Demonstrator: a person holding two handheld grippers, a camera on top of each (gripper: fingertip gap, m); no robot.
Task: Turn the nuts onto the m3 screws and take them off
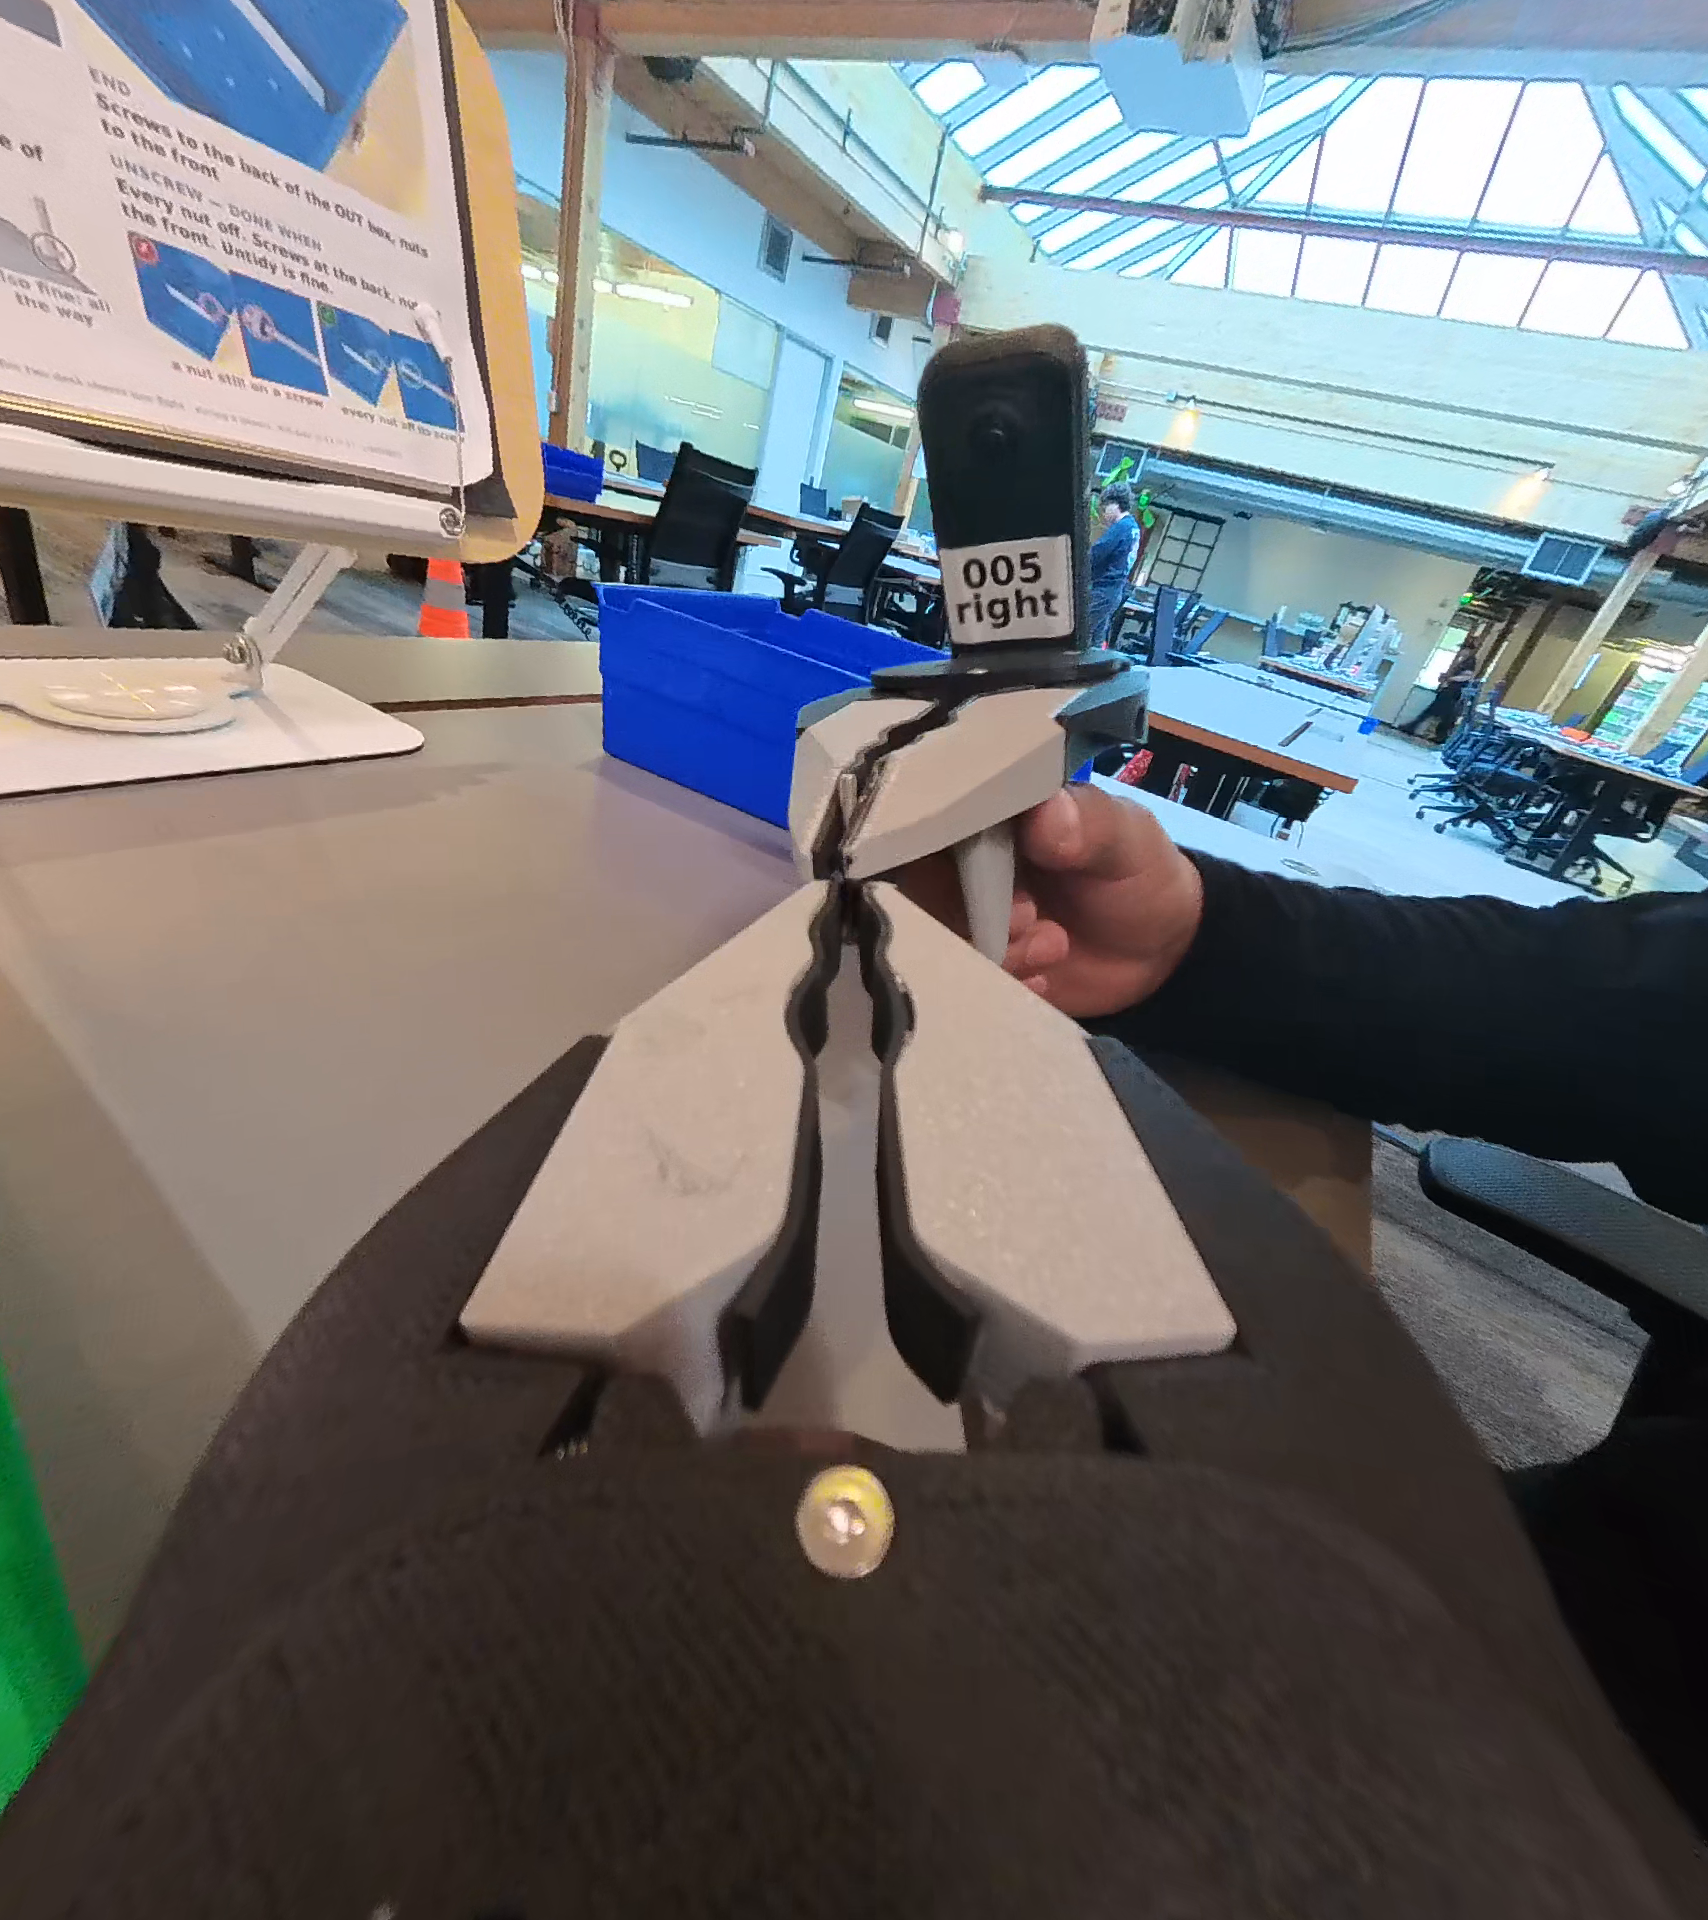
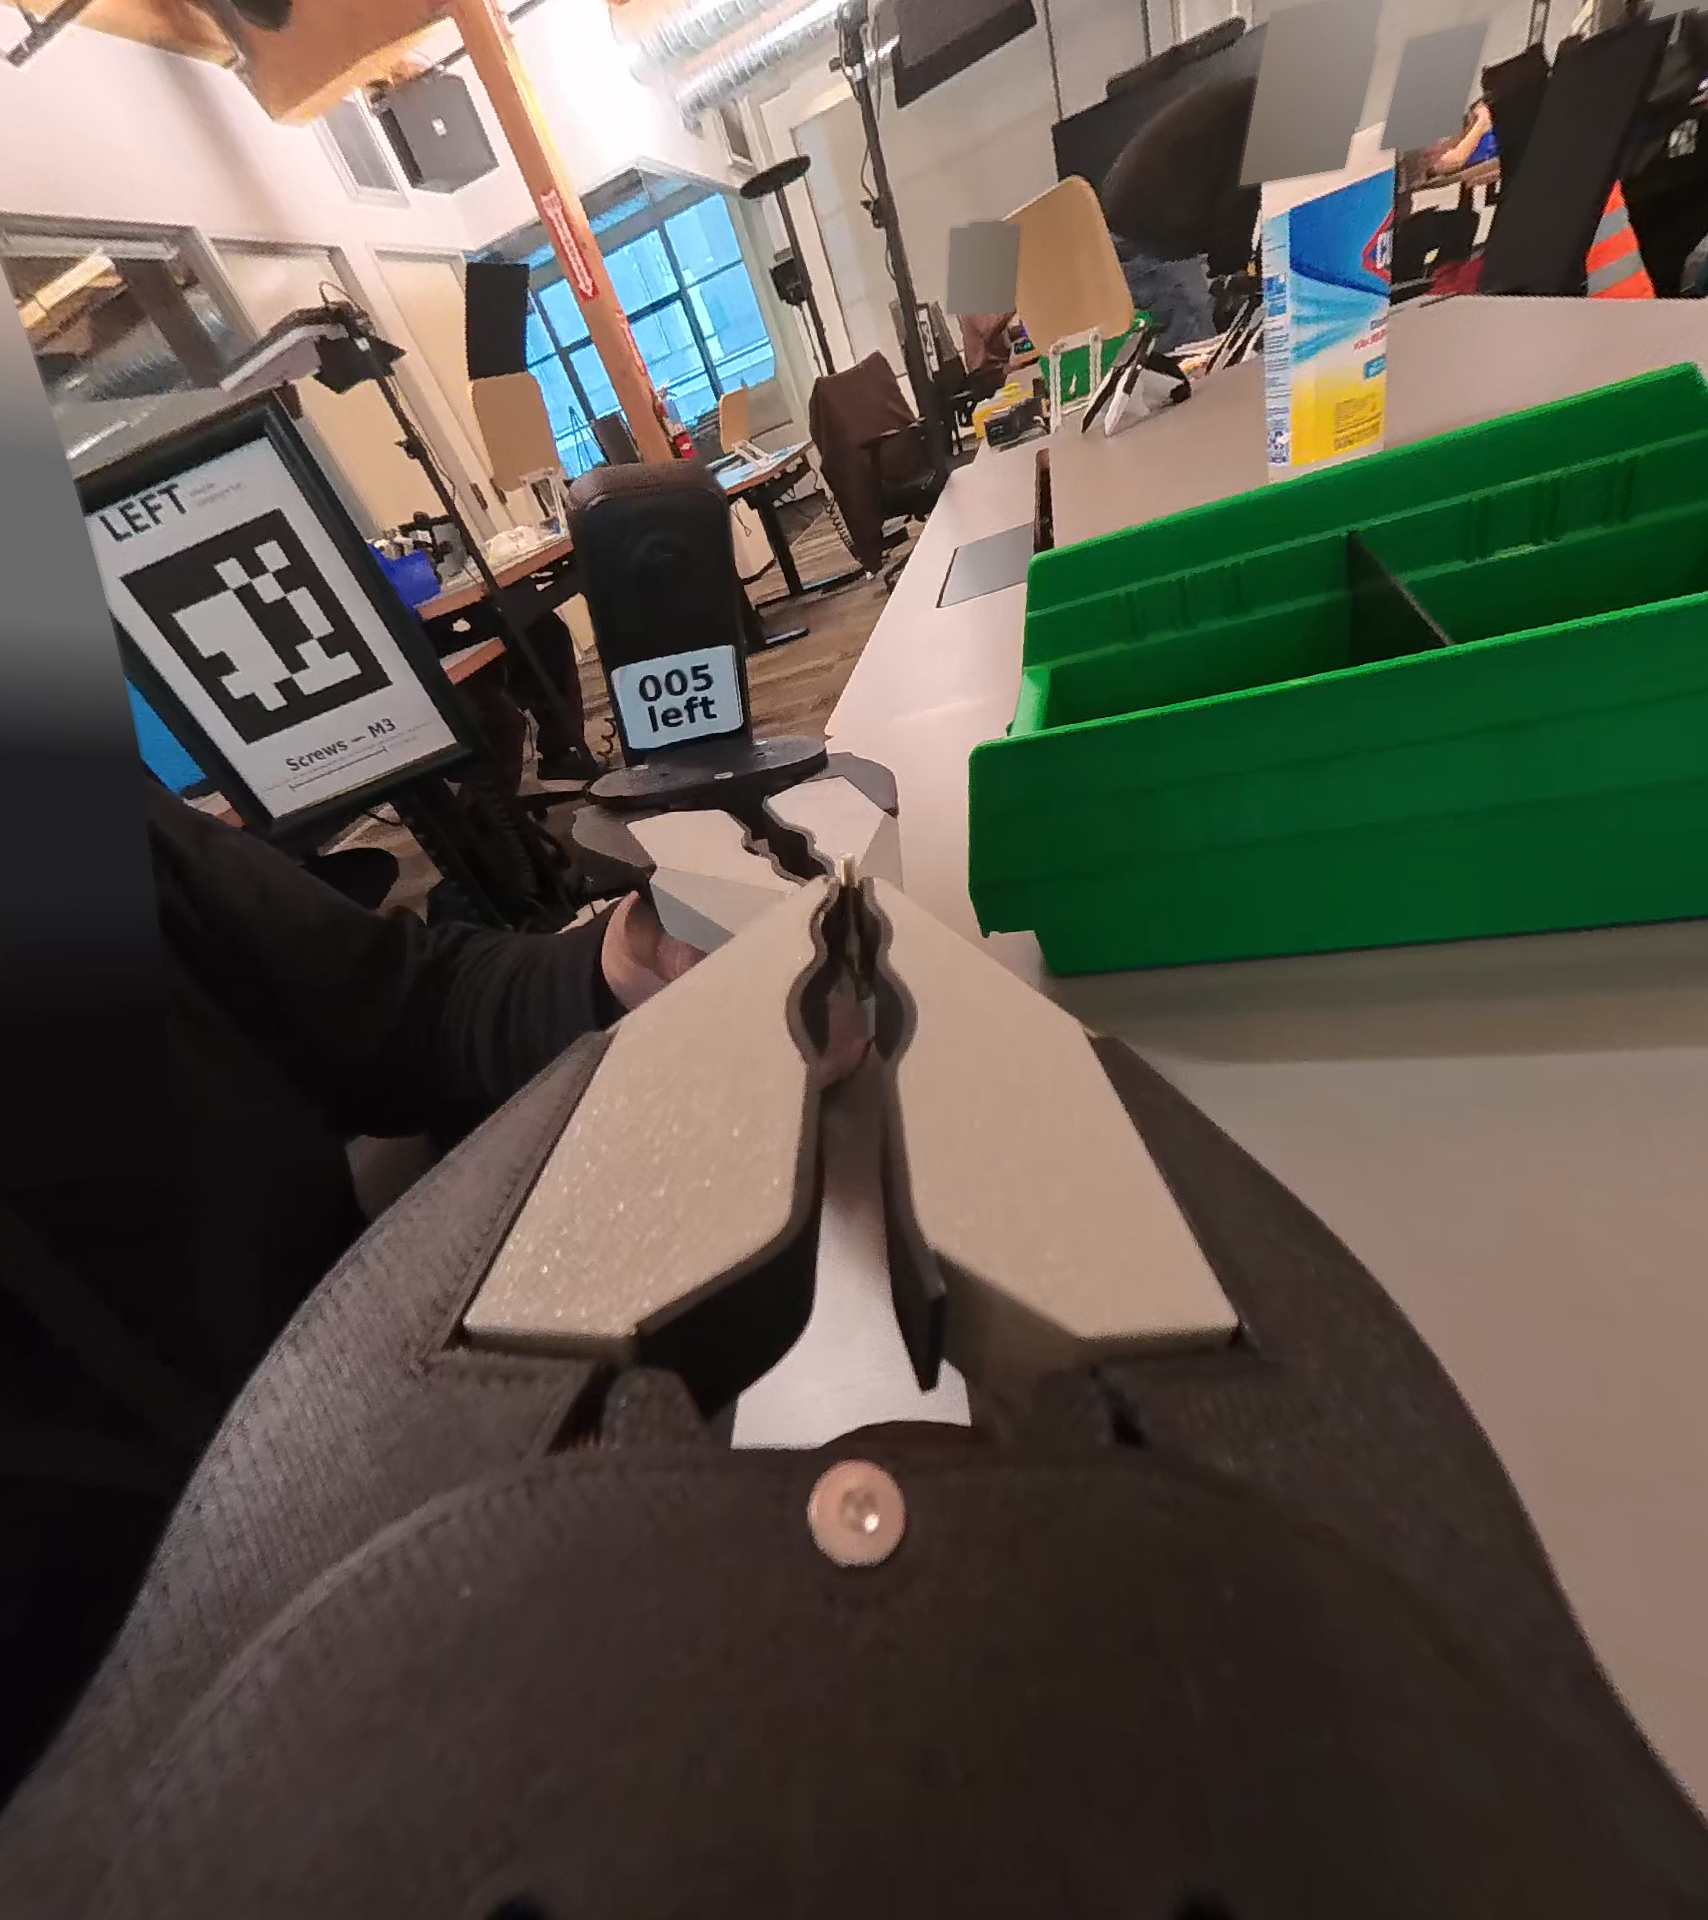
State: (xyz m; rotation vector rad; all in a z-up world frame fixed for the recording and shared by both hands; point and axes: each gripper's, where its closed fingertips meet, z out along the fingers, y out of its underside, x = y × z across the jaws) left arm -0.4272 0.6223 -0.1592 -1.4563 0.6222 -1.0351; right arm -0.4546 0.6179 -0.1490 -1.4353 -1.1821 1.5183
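Observation:
Both grippers are held tip to tip above the grey table (image 1: pixel 258 987). My right gripper (image 2: pixel 852 909) is shut on a thin silver screw (image 1: pixel 849 798); the screw's end pokes out of its tips (image 2: pixel 846 865). My left gripper (image 1: pixel 842 899) is shut, and its tips touch that end. The nut pinched there is almost wholly hidden by the pads. The right gripper (image 1: pixel 842 831) faces me in the left wrist view, held by a hand (image 1: pixel 1089 894). The left gripper (image 2: pixel 808 857) faces me in the right wrist view.
A blue bin (image 1: pixel 704 686) stands behind the grippers. A green divided bin (image 2: pixel 1349 727) sits on the table to the right. An instruction sheet on a white stand (image 1: pixel 185 208) is at back left. A framed marker sign (image 2: pixel 258 634) and a wipes canister (image 2: pixel 1328 322) stand farther off. Less than 4 cm separates the two grippers' tips.

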